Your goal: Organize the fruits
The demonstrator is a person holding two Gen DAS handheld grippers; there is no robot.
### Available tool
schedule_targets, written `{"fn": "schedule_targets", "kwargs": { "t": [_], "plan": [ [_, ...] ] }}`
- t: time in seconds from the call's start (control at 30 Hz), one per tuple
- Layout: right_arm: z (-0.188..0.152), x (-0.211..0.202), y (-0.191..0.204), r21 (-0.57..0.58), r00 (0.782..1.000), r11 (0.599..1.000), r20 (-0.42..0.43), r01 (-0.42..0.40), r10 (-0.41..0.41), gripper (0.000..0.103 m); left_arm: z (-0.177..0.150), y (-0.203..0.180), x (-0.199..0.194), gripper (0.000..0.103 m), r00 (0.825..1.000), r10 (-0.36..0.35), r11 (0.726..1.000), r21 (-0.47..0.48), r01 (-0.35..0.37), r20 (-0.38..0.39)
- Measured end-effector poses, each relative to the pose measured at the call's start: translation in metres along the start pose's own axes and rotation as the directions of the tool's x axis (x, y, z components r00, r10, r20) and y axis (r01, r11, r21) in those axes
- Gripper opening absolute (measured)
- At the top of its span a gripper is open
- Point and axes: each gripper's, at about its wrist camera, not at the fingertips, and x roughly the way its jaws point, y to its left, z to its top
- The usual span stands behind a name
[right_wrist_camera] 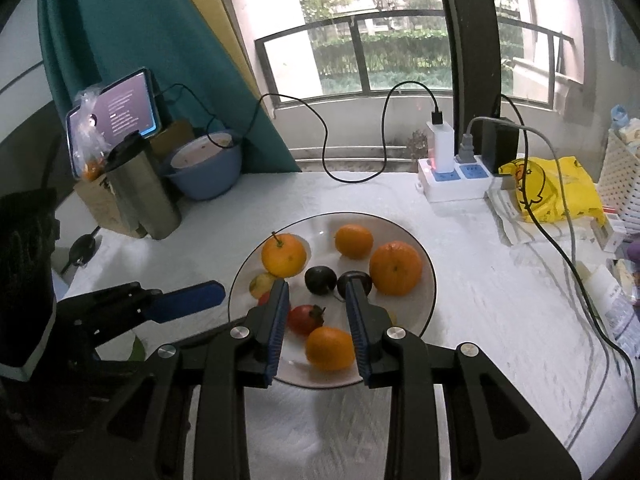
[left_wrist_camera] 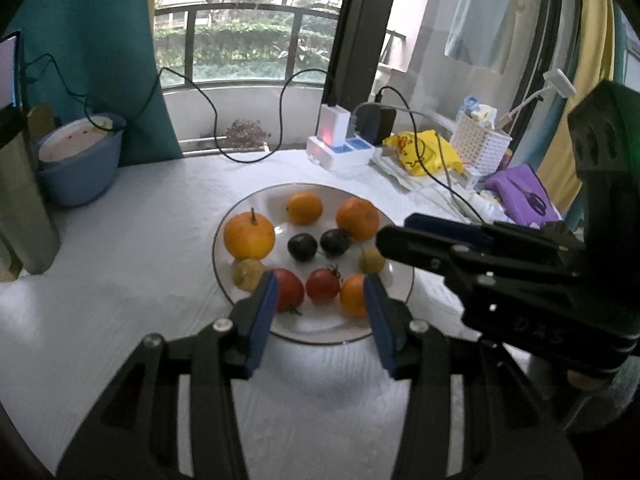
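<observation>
A white plate (left_wrist_camera: 320, 330) (right_wrist_camera: 430, 276) on the white table holds several fruits: oranges (left_wrist_camera: 249, 236) (right_wrist_camera: 395, 268), two dark plums (left_wrist_camera: 303, 246) (right_wrist_camera: 320, 279), two red tomatoes (left_wrist_camera: 323, 285) (right_wrist_camera: 306, 319) and small yellowish fruits (left_wrist_camera: 248, 274). My left gripper (left_wrist_camera: 320, 286) is open and empty, hovering over the plate's near edge. My right gripper (right_wrist_camera: 318, 294) is open and empty above the plate's near side, with a small orange (right_wrist_camera: 330, 349) between its fingers' line of sight. The right gripper also shows in the left wrist view (left_wrist_camera: 440, 240), at the plate's right.
A power strip with chargers (left_wrist_camera: 340, 148) (right_wrist_camera: 452, 180) and trailing cables sits behind the plate. A blue basin (left_wrist_camera: 76, 160) (right_wrist_camera: 206, 168), a steel cup (right_wrist_camera: 144, 192) and a tablet (right_wrist_camera: 114, 112) stand at left. A yellow bag (right_wrist_camera: 548, 188), white basket (left_wrist_camera: 480, 144) and purple cloth (left_wrist_camera: 520, 192) lie at right.
</observation>
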Motion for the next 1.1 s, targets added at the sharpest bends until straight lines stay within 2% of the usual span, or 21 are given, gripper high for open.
{"fn": "schedule_targets", "kwargs": {
  "t": [0.53, 1.1],
  "plan": [
    [-0.015, -0.049, 0.022, -0.026, 0.999, 0.999, 0.047, 0.026, -0.025, 0.031, -0.012, -0.001, -0.047, 0.046, 0.998, 0.025, 1.0, -0.015, -0.024, 0.06],
    [-0.033, -0.103, 0.041, -0.052, 0.994, 0.997, 0.093, 0.058, -0.053, 0.031, -0.023, -0.018, -0.099, 0.046, 0.99, 0.022, 1.0, -0.003, -0.022, 0.142]
  ]
}}
